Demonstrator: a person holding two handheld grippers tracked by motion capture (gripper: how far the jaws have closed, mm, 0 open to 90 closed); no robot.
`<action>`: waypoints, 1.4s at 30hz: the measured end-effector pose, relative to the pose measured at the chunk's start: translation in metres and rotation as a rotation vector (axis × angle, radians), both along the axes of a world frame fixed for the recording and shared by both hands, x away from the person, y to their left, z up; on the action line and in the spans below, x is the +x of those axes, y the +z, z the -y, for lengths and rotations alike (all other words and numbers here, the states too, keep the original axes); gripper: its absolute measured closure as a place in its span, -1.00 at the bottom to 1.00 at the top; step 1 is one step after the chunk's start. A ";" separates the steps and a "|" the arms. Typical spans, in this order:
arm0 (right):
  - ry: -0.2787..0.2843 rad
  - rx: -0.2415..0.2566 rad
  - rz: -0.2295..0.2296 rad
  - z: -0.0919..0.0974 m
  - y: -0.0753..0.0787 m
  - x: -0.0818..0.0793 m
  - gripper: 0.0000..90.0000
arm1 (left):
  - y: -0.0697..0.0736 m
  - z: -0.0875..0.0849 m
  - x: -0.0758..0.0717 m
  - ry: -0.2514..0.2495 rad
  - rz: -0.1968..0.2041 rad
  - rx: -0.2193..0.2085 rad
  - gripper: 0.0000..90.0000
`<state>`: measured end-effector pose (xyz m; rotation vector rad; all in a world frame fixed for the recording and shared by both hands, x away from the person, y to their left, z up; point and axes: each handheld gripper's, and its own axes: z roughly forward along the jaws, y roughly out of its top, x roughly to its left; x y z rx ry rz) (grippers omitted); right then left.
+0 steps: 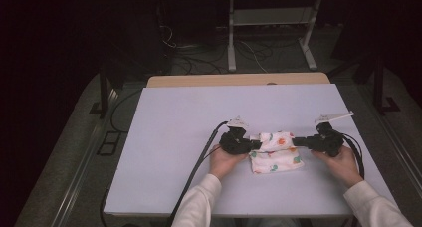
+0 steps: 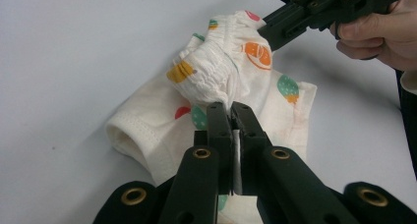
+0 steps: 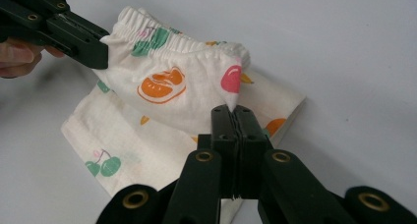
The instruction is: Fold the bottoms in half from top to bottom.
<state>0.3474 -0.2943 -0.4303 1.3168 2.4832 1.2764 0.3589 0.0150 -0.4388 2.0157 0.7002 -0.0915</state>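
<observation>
We hold the left gripper (image 1: 255, 145) pressed tight on one end of the shorts' (image 1: 276, 157) elastic waistband, its jaws pinching a fold of the gathered cloth. The shorts, white with a fruit print, lie near the middle of the table (image 1: 174, 137), waistband lifted, legs resting on the surface toward us. At the other end, our right gripper (image 1: 296, 142) pinches the waistband likewise. We judge that both grips sit at the waistband's ends so the cloth stays stretched between them, ready to be folded over or laid flat.
</observation>
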 end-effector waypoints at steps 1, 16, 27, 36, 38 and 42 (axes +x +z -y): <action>0.001 -0.001 -0.002 0.000 -0.001 0.000 0.94 | -0.001 0.000 0.000 -0.004 0.002 0.003 0.93; -0.008 -0.029 -0.035 -0.001 -0.005 -0.005 0.75 | -0.007 0.000 -0.003 -0.010 -0.003 0.001 0.92; -0.046 0.037 -0.014 0.008 0.004 -0.001 0.28 | -0.009 0.001 -0.004 -0.018 0.007 0.011 0.92; -0.056 0.049 -0.032 0.001 0.012 0.018 0.97 | -0.011 0.002 -0.004 -0.022 0.003 0.005 0.92; -0.052 0.040 -0.040 -0.002 0.014 0.024 0.97 | -0.011 0.001 -0.005 -0.023 0.002 0.005 0.92; -0.058 0.031 -0.057 -0.009 0.016 0.035 0.97 | -0.013 0.001 -0.005 -0.019 -0.004 0.000 0.92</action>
